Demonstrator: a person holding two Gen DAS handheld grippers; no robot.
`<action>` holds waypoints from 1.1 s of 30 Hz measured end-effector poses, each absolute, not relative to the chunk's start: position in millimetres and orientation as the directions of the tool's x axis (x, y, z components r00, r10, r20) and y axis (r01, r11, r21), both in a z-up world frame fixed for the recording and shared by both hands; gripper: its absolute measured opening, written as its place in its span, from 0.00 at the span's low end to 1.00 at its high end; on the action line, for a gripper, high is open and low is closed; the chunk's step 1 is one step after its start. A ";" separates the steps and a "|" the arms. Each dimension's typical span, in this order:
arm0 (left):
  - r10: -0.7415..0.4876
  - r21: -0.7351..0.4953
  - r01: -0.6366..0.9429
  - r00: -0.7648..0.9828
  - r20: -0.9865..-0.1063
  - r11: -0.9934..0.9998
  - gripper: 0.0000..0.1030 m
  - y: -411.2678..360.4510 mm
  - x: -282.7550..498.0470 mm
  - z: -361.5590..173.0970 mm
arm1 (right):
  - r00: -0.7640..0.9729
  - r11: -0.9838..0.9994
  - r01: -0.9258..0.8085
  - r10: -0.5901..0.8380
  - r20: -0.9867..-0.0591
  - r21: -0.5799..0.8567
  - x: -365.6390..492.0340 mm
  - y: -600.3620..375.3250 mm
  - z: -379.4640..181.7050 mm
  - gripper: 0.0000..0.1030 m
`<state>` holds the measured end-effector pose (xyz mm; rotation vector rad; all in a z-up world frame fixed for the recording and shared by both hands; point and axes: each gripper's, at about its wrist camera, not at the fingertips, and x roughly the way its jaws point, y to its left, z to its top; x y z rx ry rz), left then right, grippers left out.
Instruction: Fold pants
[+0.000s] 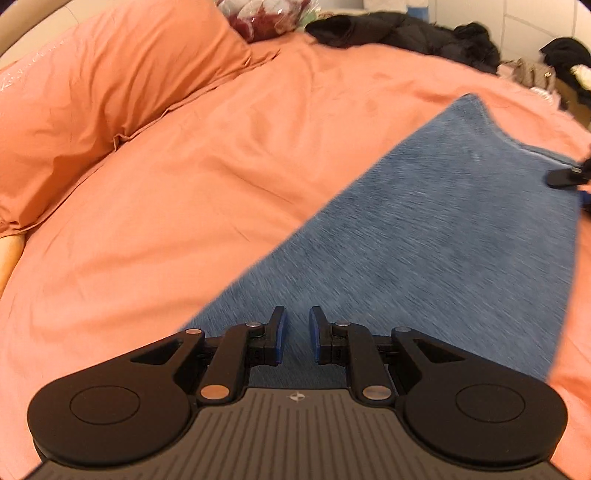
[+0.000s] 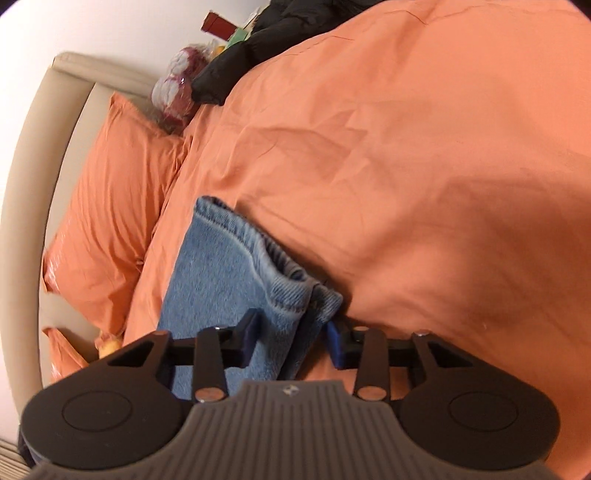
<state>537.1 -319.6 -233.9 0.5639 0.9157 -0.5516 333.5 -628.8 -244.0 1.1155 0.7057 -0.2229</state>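
One pair of blue jeans [image 1: 443, 236] on an orange duvet [image 1: 221, 166]; two orange pillows, the big one [image 2: 122, 206] at 9 o'clock in the right wrist view, a second [image 2: 62, 350] just showing below it at 8. One black jacket [image 1: 406, 33] at 12–1 o'clock at the far edge of the bed, one red-white bundle in plastic [image 2: 177, 88] beside it, one beige headboard [image 2: 40, 147].

Left gripper [image 1: 296, 334] low over the denim, pointing along the fabric toward 1 o'clock. Jaws a small gap apart, blue pads [image 1: 280, 332] not pinching; denim lies beneath them, contact unclear. Heavy motion blur here.

Right gripper [image 2: 291, 339] comes in from 6 o'clock at the hem end of the jeans [image 2: 236, 280]. Jaws spread wide, the stacked hems sit between the pads, left pad [image 2: 249, 336] against the cloth, right pad just beside it, not squeezed. In the left view its fingertip [image 1: 565, 177] shows at 3 o'clock on the jeans edge.
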 end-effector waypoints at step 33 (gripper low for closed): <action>-0.340 -0.006 0.689 0.350 -0.873 0.725 0.13 -232.6 408.7 -193.9 | 0.818 0.912 -0.037 0.263 -0.512 0.410 351.0 -438.0 1.7 0.08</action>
